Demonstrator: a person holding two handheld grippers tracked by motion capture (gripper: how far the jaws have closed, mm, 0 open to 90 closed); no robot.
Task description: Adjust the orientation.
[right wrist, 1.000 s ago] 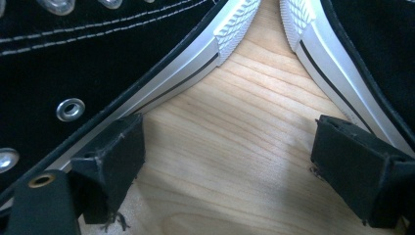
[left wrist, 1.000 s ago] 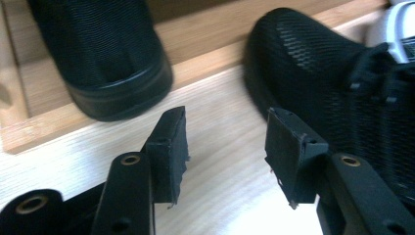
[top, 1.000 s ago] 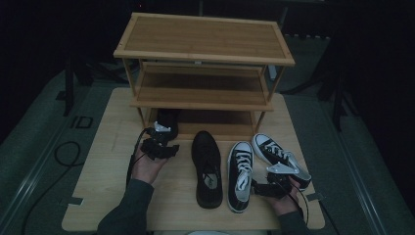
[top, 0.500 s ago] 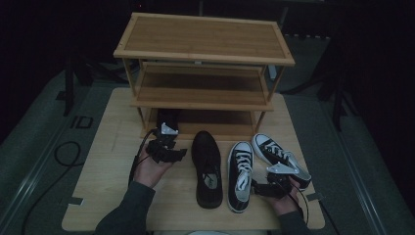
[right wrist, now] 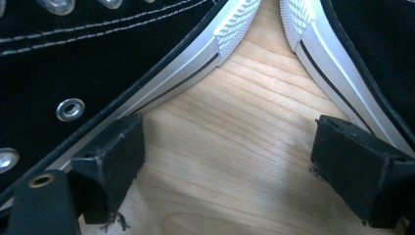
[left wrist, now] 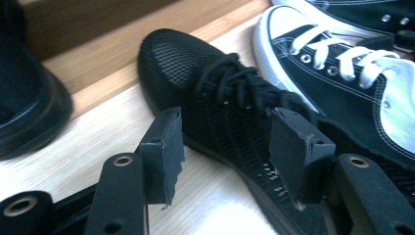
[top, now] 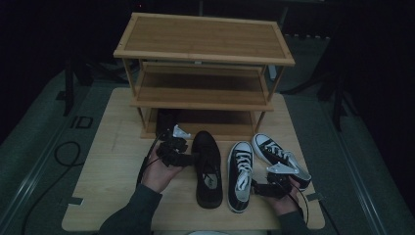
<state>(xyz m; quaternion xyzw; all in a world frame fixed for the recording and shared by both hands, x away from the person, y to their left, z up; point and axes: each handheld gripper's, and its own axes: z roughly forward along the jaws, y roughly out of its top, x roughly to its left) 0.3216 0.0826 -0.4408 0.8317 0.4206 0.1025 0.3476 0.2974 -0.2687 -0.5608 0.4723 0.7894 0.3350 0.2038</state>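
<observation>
Scene: I had a wooden rack (top: 203,63) at the far side of the tabletop (top: 107,196), with three shoes lying in a row in front of it.
Stowed: a dark shoe (top: 166,120) already sat on the rack's bottom shelf, at its left end; in the left gripper view it was the boot (left wrist: 27,105) at the frame's edge.
Left tongs (top: 177,152): released, jaws wide, nothing pressed between them. They had just been opening. In the left gripper view they pointed at the black mesh shoe (left wrist: 230,112), one pad over bare wood, the other just beside the shoe's flank.
Mesh shoe: on the tabletop, toe toward the rack, between the left tongs and the two sneakers (top: 241,171).
Right tongs (top: 266,188): released, spread wide over bare wood in the gap between the two sneakers' white soles; the left pad lay right against one sole (right wrist: 186,63), but I couldn't tell if it touched.
Step in hand: as I judged it, one shoe was shelved and the left hand was lining up on the mesh shoe, its likely mate.
Next move: I would bring the left tongs over the shoe's collar or mid-flank, straddle it squarely, clench, then lift and slide it toe-first onto the bottom shelf beside the stowed one.
Care: the soft mesh may sag, so the grip wants firm material.
</observation>
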